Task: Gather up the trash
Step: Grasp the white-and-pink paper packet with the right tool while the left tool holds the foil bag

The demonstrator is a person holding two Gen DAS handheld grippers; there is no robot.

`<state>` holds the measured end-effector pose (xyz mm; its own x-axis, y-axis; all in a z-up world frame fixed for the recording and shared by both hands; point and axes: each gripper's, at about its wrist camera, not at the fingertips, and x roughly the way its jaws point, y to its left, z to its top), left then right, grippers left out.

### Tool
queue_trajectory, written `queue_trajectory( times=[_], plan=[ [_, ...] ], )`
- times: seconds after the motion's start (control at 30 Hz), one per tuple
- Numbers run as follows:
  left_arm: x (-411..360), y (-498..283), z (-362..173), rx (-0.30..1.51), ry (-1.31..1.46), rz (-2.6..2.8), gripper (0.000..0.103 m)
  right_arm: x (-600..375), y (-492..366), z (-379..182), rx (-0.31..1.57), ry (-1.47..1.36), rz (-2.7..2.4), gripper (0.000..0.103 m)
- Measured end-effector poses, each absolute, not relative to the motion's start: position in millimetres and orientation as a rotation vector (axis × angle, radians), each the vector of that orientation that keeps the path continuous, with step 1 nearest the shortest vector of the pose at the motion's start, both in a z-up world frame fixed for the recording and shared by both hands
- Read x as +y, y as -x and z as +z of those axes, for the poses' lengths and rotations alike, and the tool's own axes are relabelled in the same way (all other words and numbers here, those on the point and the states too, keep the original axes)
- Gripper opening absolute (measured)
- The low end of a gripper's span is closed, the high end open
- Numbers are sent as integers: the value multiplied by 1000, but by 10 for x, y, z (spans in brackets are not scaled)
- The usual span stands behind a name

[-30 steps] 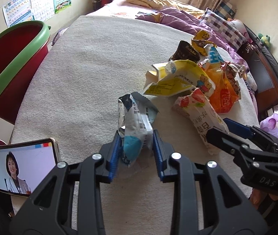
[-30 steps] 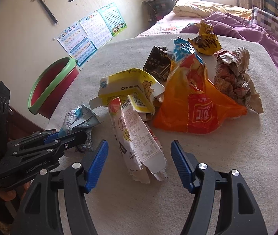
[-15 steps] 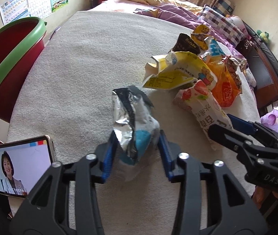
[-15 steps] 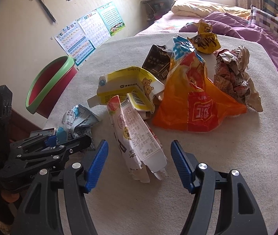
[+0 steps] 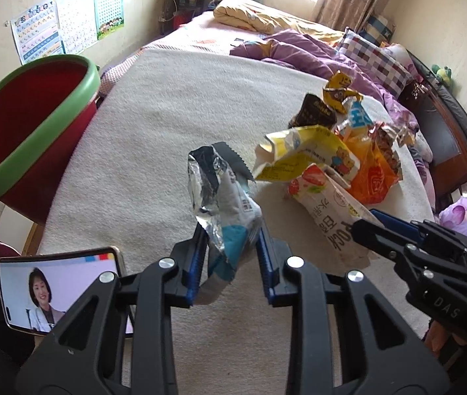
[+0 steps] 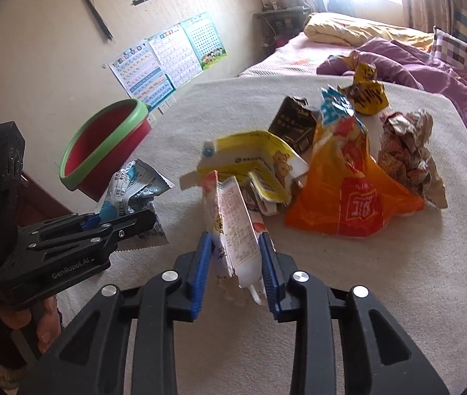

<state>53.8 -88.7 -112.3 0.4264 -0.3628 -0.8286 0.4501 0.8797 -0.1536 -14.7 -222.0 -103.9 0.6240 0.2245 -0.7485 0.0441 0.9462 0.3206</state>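
1. Left wrist view: left claw pinches the silver-blue wrapper, now lifted off the bed blanket; a second ago it lay flat. Next: carry it to the red bin.
2. Right wrist view: right claw, spread earlier, now pinches the white pouch, probably still touching the blanket. Next: lift and bin it.

Each fisheye camera sits just behind its own gripper, looking forward along the two black fingers and down at the cream towelling cover from close above. The left view faces ahead with the red green-rimmed tub off its left side. The right view faces the same way from further right. Both views share that tub, the yellow bear-printed carton ahead, and each other's gripper.
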Motion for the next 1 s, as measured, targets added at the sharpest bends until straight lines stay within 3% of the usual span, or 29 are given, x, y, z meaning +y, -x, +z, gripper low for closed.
queue_trajectory(
  times=[0.33, 0.43, 0.53, 0.7, 1.0],
  plan=[
    [-717, -584, -931, 949, -65, -475, 28, -2111, 84, -774, 839, -280, 136, 17],
    [-696, -597, -948, 957, -65, -472, 28, -2123, 60, -834, 863, -289, 116, 22],
    [-679, -609, -954, 959, -61, -471, 28, -2124, 74, -885, 876, -268, 85, 44],
    [-687, -614, -971, 964, -62, -476, 28, -2201, 107, -1004, 919, -286, 59, 58],
    [-720, -602, -988, 968, -72, -488, 28, -2072, 80, -1277, 994, -356, 129, 57]
  ],
)
